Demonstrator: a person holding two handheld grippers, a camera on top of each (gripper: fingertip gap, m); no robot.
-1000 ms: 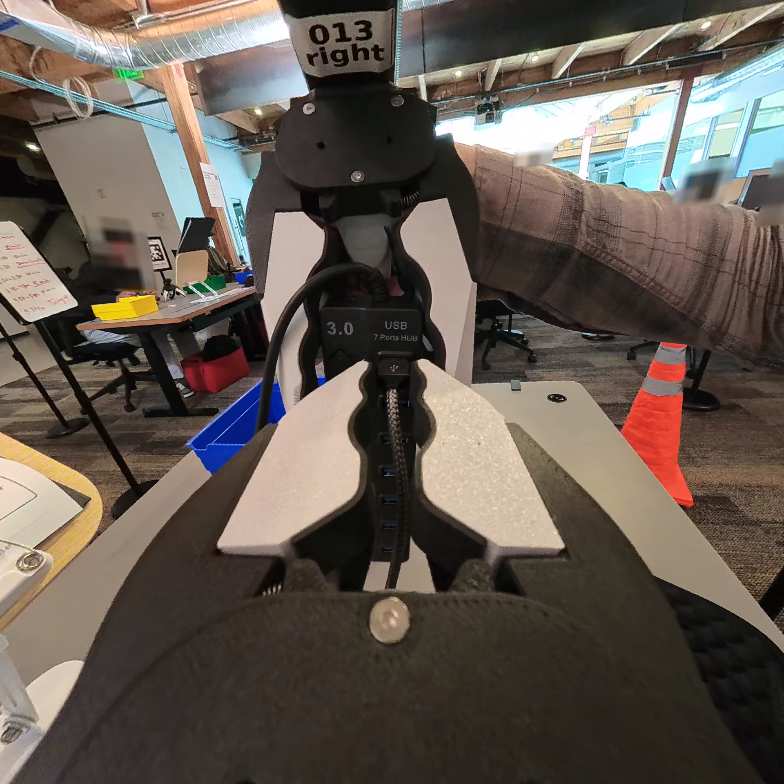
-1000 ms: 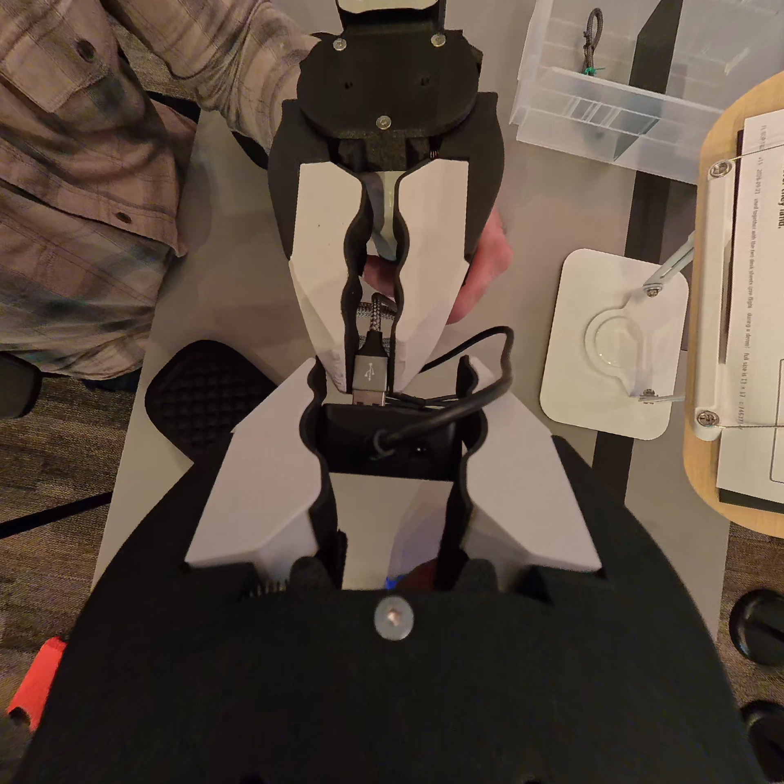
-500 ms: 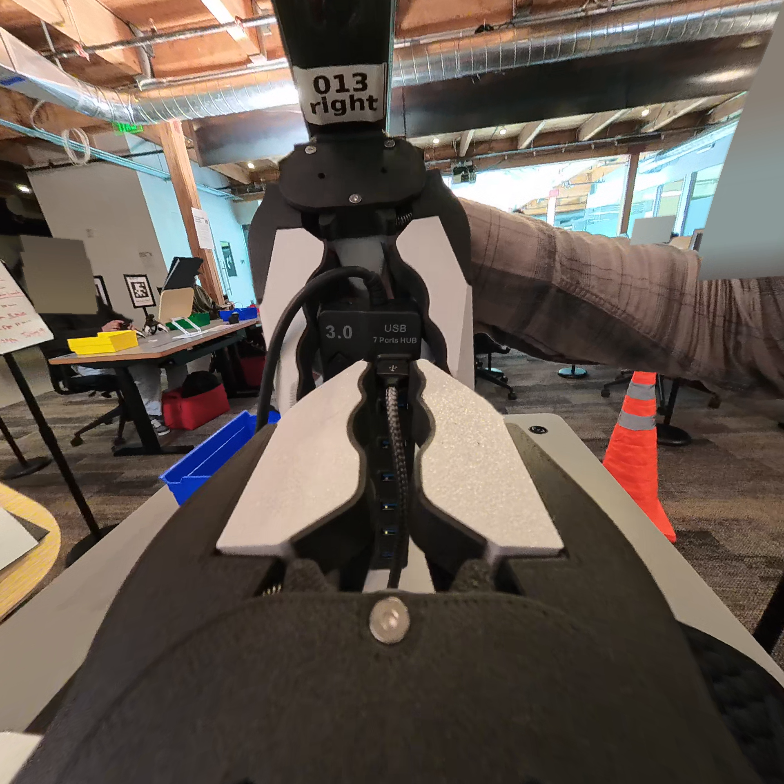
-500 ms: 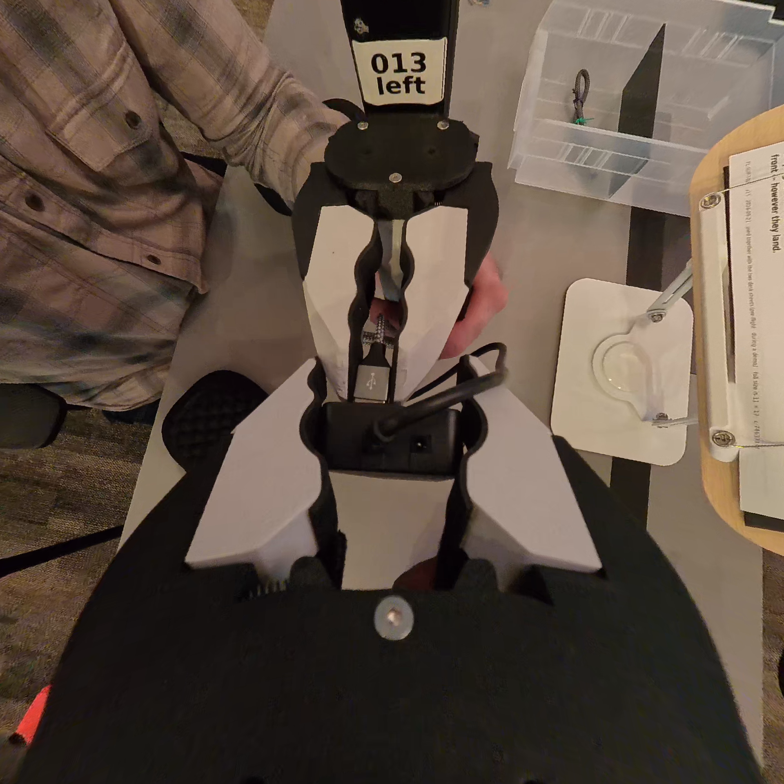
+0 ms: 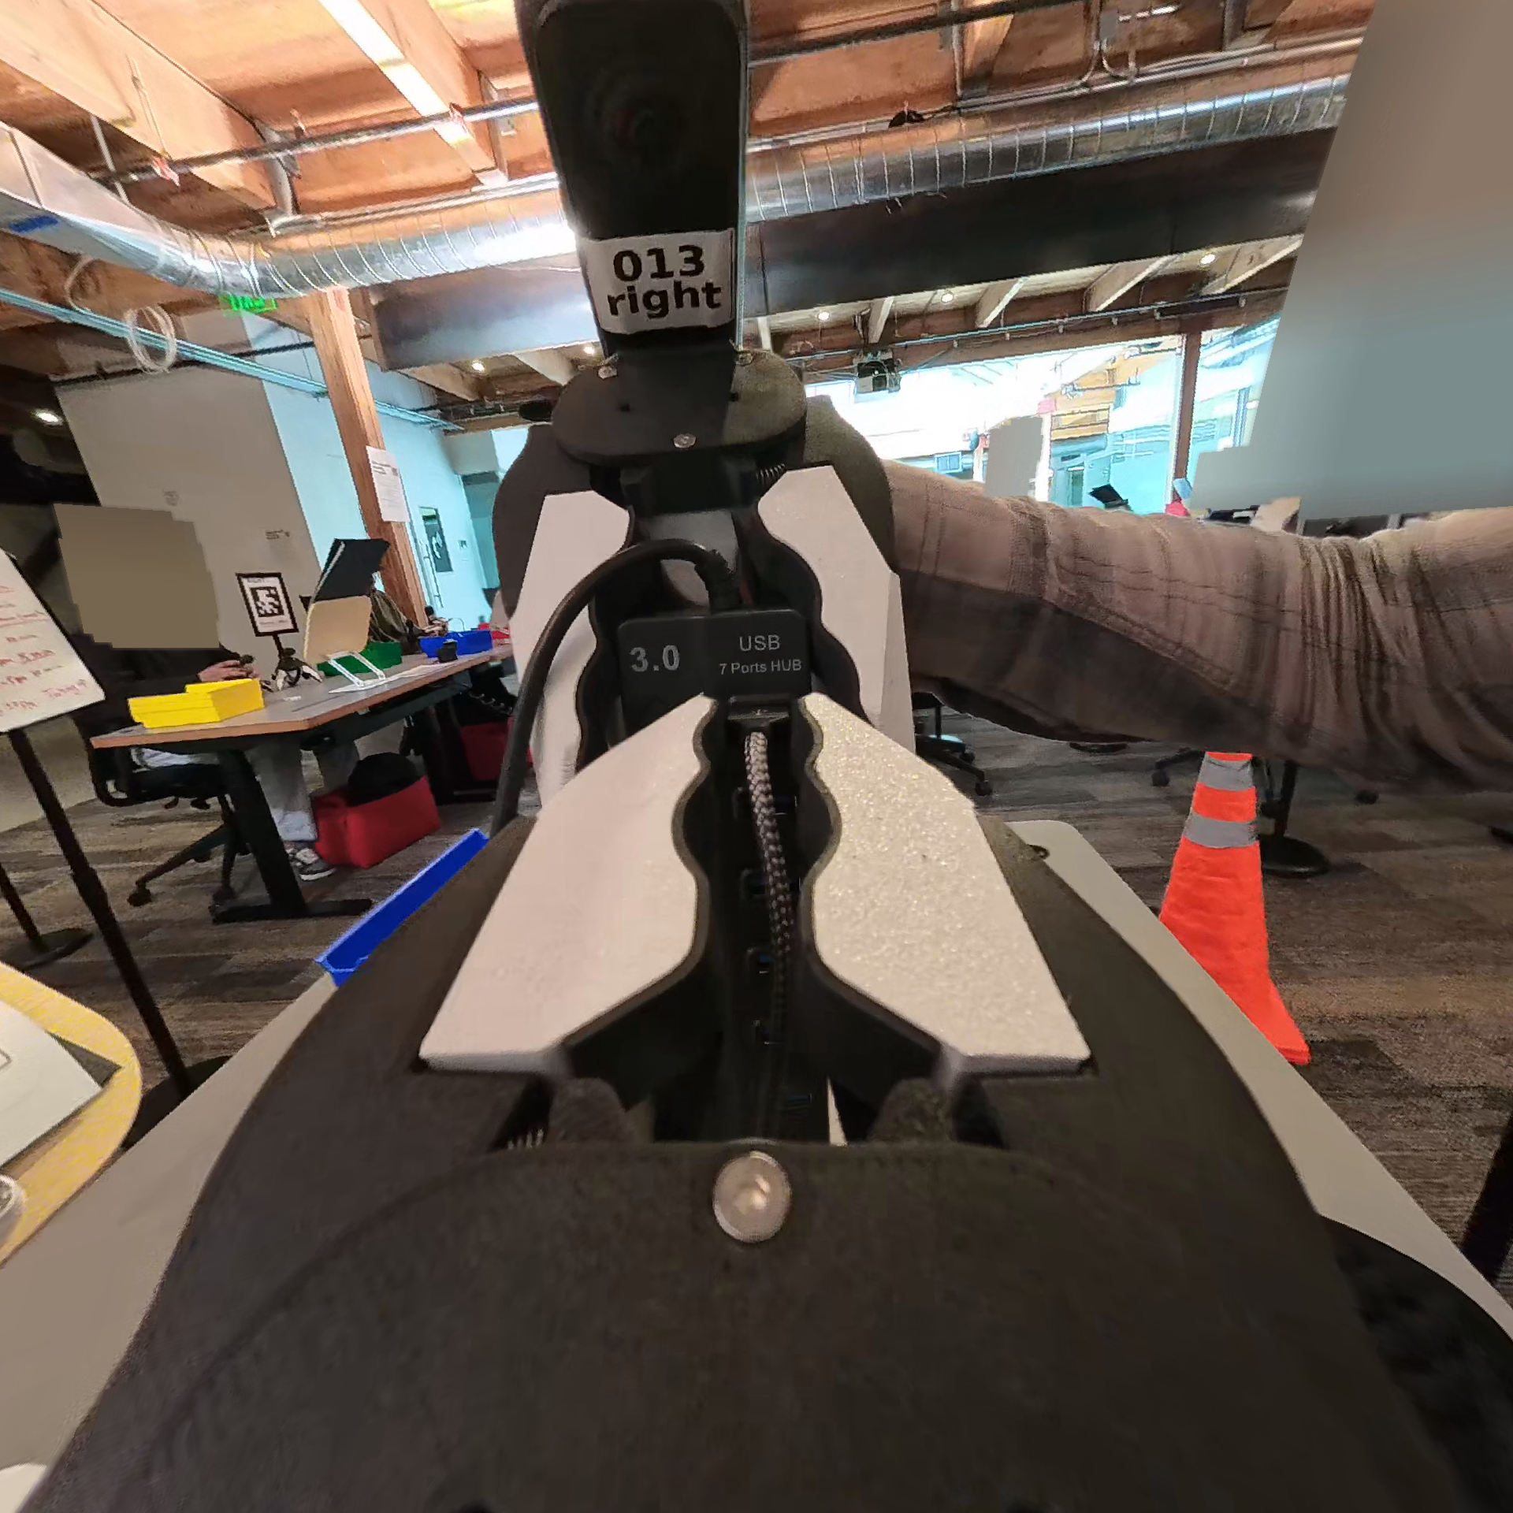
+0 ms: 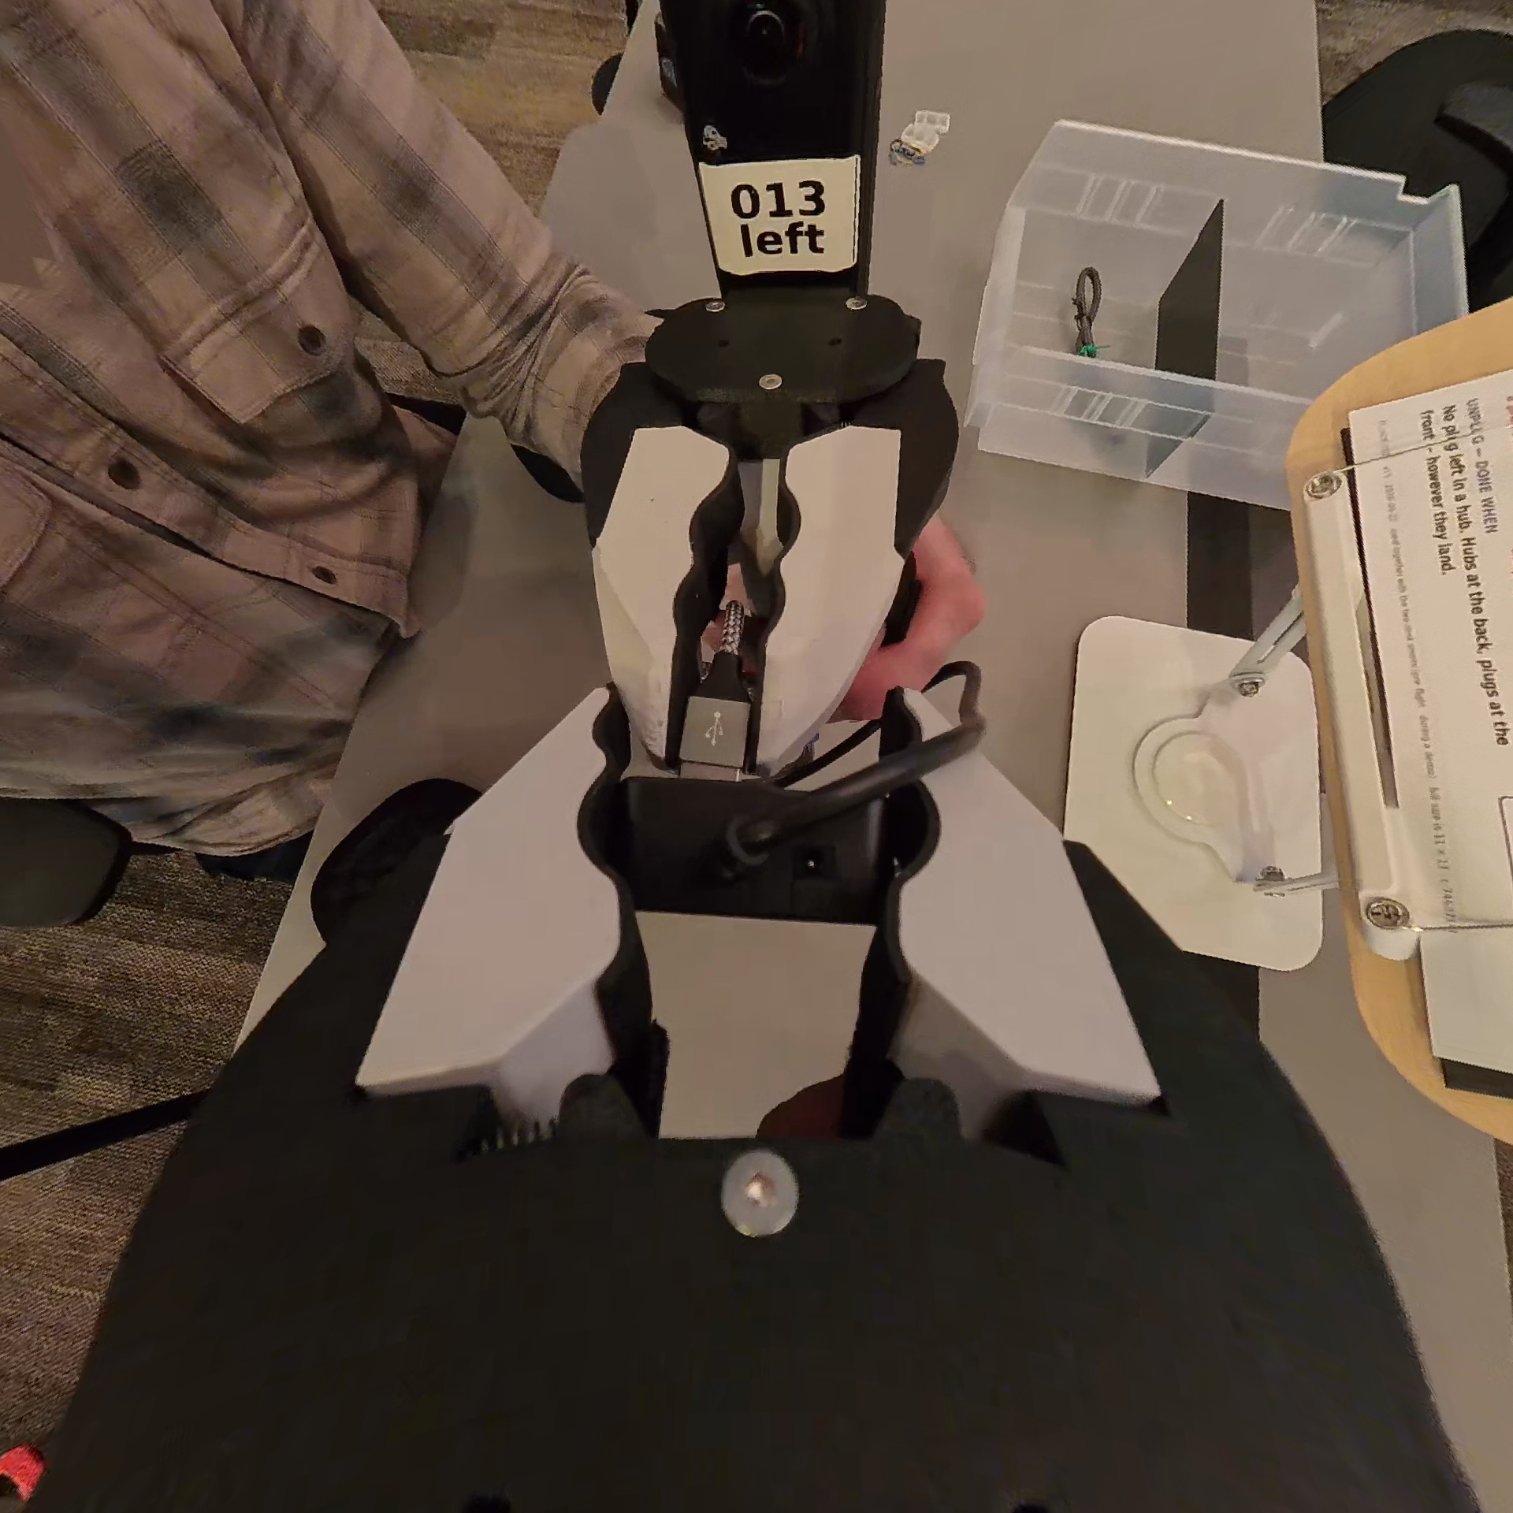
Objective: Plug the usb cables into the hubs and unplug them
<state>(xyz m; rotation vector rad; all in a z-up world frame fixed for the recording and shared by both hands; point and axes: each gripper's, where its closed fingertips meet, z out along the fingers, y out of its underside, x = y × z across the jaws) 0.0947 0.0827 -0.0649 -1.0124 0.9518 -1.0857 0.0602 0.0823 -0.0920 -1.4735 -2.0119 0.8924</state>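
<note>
Holding USB hub [image 6: 753,851] in my right gripper [image 6: 749,806], left gripper [image 5: 757,720] pinching braided cable's plug [image 6: 714,729].
Hub's own cord [image 6: 884,761] loops beside the plug; clear bin [image 6: 1212,327] sits well apart.

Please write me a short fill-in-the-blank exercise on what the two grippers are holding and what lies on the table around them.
1. The right gripper is shut on the black ____.
2. The left gripper is shut on the plug of the ____ USB cable.
3. The clear plastic bin on the table holds a small coiled ____.
4. Beyond the table's edge stands an ____ traffic cone.

Missing words: hub; braided; cable; orange
</note>
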